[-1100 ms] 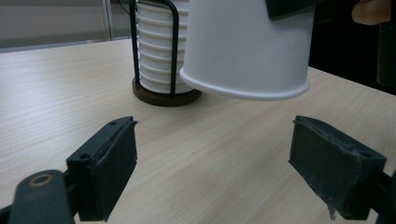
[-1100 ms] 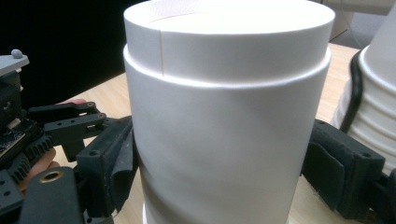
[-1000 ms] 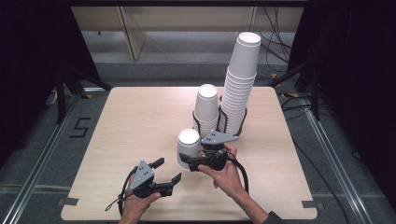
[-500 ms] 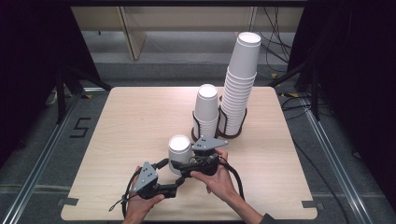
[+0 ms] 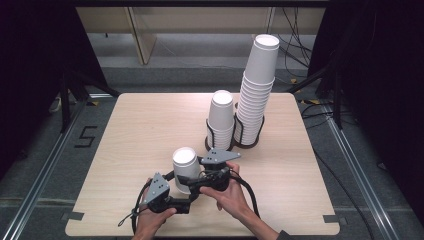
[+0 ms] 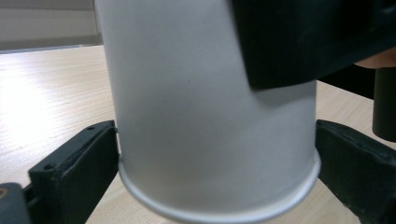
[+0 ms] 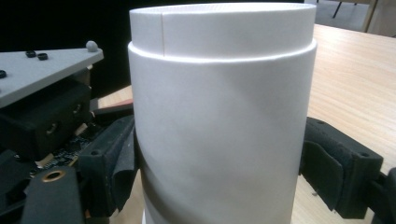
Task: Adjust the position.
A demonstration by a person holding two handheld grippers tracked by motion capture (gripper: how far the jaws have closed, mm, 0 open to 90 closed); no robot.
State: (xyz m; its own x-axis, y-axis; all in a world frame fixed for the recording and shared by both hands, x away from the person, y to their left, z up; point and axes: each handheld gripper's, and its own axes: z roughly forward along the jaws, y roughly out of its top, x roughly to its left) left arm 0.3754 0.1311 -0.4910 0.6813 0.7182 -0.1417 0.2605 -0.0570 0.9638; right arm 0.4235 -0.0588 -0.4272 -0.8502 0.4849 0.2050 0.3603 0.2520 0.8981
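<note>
A white paper cup (image 5: 184, 161) stands upside down over the table's front middle. My right gripper (image 5: 193, 181) comes at it from the right and is shut on its side; in the right gripper view both pads press the cup's wall (image 7: 219, 140). A step near the cup's top looks like a second nested cup. My left gripper (image 5: 186, 196) reaches in from the lower left. Its jaws sit against the cup's lower rim (image 6: 219, 212) on either side, and the right gripper's black jaw crosses the upper right of that view.
A black wire holder (image 5: 248, 145) at the back right carries a short stack of cups (image 5: 221, 116) and a tall stack (image 5: 257, 85). The light wooden table (image 5: 140, 130) has open room to the left. Dark floor and cables surround it.
The right gripper has carried the cup forward and left, away from the holder. The left gripper rose to it and closed around its lower rim.
</note>
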